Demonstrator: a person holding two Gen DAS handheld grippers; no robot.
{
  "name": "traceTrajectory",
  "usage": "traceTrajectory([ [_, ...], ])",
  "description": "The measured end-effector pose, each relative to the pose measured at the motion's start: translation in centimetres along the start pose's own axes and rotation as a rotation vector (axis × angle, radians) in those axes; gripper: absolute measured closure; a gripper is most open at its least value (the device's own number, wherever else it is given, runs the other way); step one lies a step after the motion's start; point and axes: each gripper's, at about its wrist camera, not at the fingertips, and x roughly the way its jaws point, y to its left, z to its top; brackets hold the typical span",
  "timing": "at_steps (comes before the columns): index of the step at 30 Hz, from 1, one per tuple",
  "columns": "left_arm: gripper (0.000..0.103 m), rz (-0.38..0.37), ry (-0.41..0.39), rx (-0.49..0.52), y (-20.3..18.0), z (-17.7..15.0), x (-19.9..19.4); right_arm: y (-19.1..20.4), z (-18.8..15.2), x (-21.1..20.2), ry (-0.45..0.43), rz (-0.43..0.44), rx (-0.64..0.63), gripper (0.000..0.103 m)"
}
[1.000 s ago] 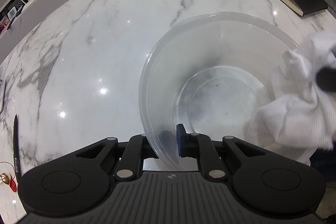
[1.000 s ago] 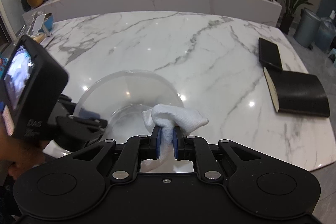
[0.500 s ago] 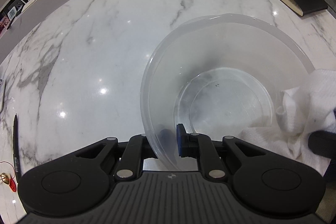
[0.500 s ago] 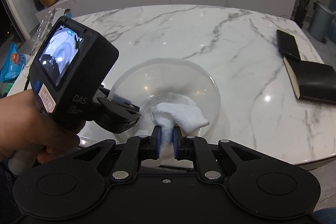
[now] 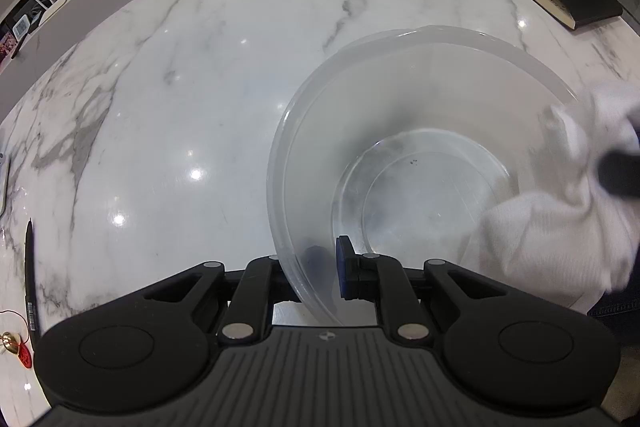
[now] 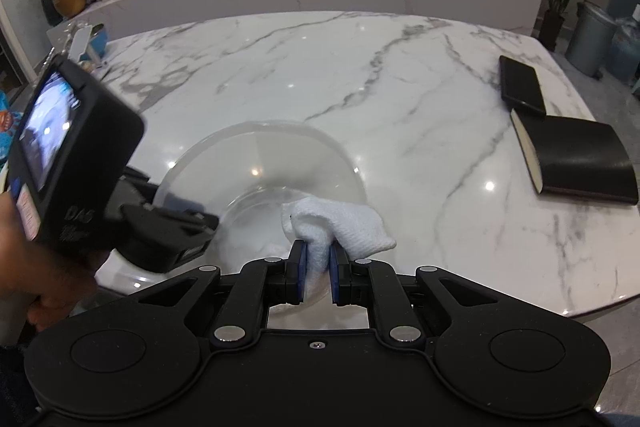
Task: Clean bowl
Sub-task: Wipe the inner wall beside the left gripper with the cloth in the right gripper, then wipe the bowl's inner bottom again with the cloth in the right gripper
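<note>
The left gripper [image 5: 324, 269] is closed on the near wall of the clear, round, thin-walled plastic bowl [image 5: 404, 99], one blue-padded finger inside the rim and the other outside it, so the wall is pinched between them. The right gripper [image 6: 318, 277] is clamped on a bunched white waffle-weave cloth [image 6: 340, 223], which fills the narrow gap between its blue pads and spills forward into the bowl on its right-hand inner side. The bowl sits at the near edge of the white, grey-veined marble table [image 6: 360, 67], seemingly tipped toward the holder, though whether its base rests flat on the table cannot be settled. A few small dark specks [image 5: 414, 161] show near the far side of the bowl's floor; whether they are dirt or marks in the plastic is unclear. Judged by its thin translucent wall, the bowl is light, somewhat flexible and slick, liable to slide or flex under wiping pressure; the rim is the sound place to hold, as it is held now. The cloth is soft and compliant and takes a pinch anywhere. Farther off, well apart to the right, lie a thick black-covered notebook [image 6: 576, 155] and a slim black book [image 6: 522, 85].
</note>
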Motion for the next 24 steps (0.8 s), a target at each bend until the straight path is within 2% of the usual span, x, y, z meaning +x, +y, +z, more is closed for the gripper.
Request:
traceTrajectory([
  [5,0.091,-0.004,0.003,0.002,0.1,0.0,0.0,-0.5,0.4,0.4,-0.002,-0.011,0.000,0.093],
  [16,0.091,-0.020,0.004,0.007,0.0,0.1,-0.1,-0.6,3.8,3.1,0.000,-0.013,-0.027,0.093],
  [24,0.091,-0.026,0.003,0.009,0.0,0.0,-0.1,0.0,4.6,4.3,0.000,0.055,-0.029,0.093],
])
